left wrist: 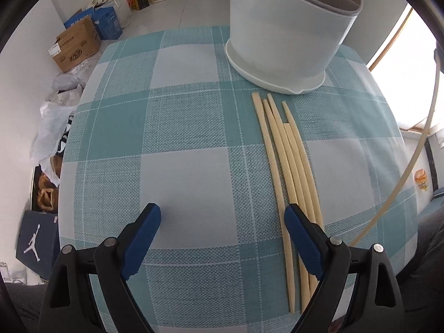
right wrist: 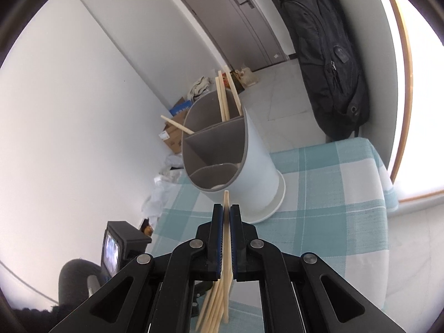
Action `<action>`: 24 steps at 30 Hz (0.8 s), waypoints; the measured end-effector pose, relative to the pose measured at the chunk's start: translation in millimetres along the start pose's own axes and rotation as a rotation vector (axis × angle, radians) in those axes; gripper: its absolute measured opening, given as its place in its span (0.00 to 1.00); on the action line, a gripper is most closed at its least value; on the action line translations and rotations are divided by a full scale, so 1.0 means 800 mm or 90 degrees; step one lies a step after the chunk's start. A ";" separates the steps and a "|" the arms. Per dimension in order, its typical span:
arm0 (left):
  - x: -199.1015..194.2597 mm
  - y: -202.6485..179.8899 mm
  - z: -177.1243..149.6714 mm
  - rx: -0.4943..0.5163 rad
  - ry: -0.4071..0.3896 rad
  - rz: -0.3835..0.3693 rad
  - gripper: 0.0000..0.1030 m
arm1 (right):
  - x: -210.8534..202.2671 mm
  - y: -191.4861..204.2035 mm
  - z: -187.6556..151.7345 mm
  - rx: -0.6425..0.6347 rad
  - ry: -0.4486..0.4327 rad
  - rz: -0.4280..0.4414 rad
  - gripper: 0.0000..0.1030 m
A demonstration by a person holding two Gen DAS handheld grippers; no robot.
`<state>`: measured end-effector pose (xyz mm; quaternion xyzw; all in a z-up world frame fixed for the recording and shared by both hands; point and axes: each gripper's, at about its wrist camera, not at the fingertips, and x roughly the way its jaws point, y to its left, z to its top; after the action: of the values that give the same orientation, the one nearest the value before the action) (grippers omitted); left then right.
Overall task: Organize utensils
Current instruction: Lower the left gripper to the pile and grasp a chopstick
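Five chopsticks lie side by side on the checked cloth, just in front of the white holder, their tips pointing toward its base without touching it. The left gripper hangs low over the cloth with its blue pads spread wide and nothing between them; its right pad sits over the near ends of the lying sticks. The right gripper is raised above the table, its jaws pressed together on one chopstick, whose tip pokes out just past the pads and points at the holder's near rim. The holder stands upright on the cloth, split by grey walls into compartments. Three sticks lean in the far compartment, and one more leans out over the left rim. The near compartment shows only its grey floor. A black backpack hangs on the wall behind the table, and boxes sit on the floor at the left.
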<state>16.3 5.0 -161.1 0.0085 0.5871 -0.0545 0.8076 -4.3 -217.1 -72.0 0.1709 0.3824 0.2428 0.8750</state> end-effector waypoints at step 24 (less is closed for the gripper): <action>0.011 -0.014 0.033 -0.027 0.014 0.059 0.85 | -0.035 -0.024 0.005 0.036 -0.029 0.026 0.04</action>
<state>42.5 -8.8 -160.6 0.0192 0.5960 -0.0045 0.8027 -12.4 -249.0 -62.5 0.2088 0.3654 0.2458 0.8732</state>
